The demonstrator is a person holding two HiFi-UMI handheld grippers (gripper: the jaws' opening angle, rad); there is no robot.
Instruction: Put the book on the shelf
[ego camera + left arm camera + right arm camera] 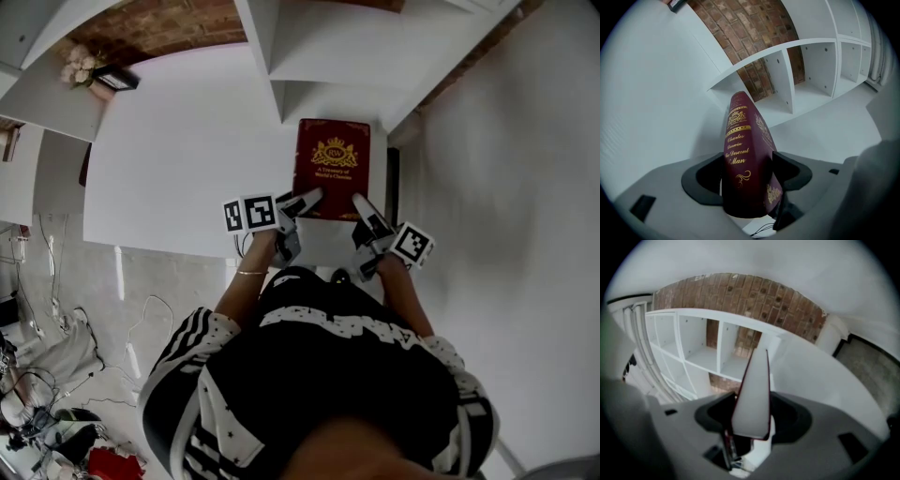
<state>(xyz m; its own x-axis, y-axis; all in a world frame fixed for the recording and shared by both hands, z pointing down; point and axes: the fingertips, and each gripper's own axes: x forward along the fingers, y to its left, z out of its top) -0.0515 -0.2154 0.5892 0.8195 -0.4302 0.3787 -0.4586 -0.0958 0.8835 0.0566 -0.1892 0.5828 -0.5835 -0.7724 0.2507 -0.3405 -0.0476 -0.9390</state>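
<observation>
A dark red book [331, 167] with gold crest and lettering is held between both grippers above the white surface, its cover facing up toward the head camera. My left gripper [302, 206] is shut on the near left corner at the spine; the gold-lettered spine [739, 154] fills the left gripper view between the jaws. My right gripper [364, 212] is shut on the near right corner; the book's white page edge [752, 399] stands between its jaws. The white shelf unit [319, 52] with open compartments lies just beyond the book.
The shelf's compartments [705, 348] stand open against a brick wall [750, 42]. A white table top [178, 159] spreads to the left, with a small flower pot [82, 66] at its far corner. Cables and clutter lie on the floor at left [56, 403]. A white wall [525, 234] runs along the right.
</observation>
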